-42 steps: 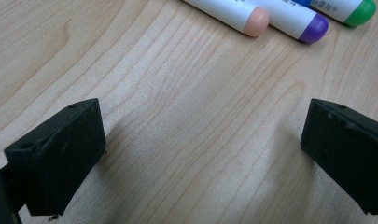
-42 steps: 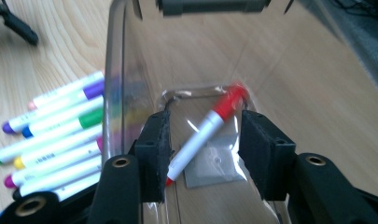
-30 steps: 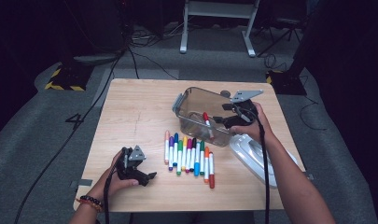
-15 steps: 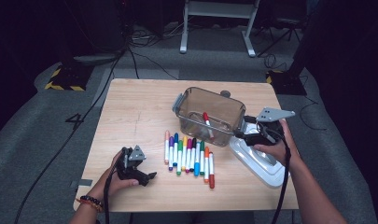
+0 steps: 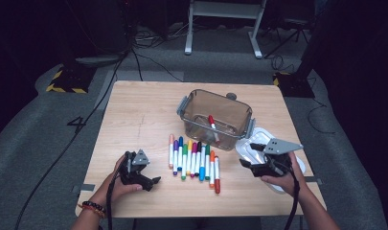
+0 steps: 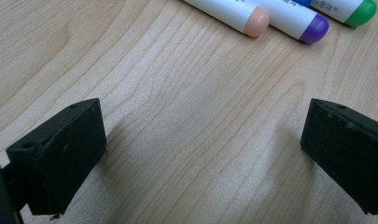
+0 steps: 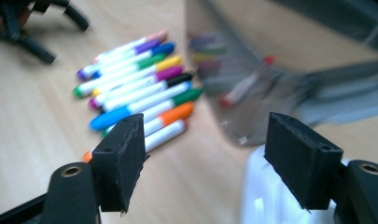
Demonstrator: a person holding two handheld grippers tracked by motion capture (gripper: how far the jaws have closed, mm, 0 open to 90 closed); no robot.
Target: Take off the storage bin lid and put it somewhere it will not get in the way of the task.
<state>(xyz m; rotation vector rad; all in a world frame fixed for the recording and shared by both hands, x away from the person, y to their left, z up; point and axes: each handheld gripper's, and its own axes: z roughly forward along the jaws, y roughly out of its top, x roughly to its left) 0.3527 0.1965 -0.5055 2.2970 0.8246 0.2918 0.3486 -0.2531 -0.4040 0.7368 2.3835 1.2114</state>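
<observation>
Right gripper (image 5: 251, 163) jaws wide, empty, over lid (image 5: 258, 143) at table's (image 5: 134, 110) right edge (I'm lining up on markers (image 5: 194, 159)); left gripper (image 5: 151, 182) wide, parked.

Markers (image 5: 194, 160) before box (image 5: 215, 117) (one marker (image 5: 212, 125) inside); lid (image 5: 258, 148) right.

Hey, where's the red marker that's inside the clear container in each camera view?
High view: the red marker leans inside the clear container, upper centre of the table.
Left gripper view: not in it; peach and purple marker caps lie at the top.
Right gripper view: blurred, upper right of centre, behind the container wall.
Shared landmark: the row of markers on the table, lying left of the container in the right gripper view.
</observation>
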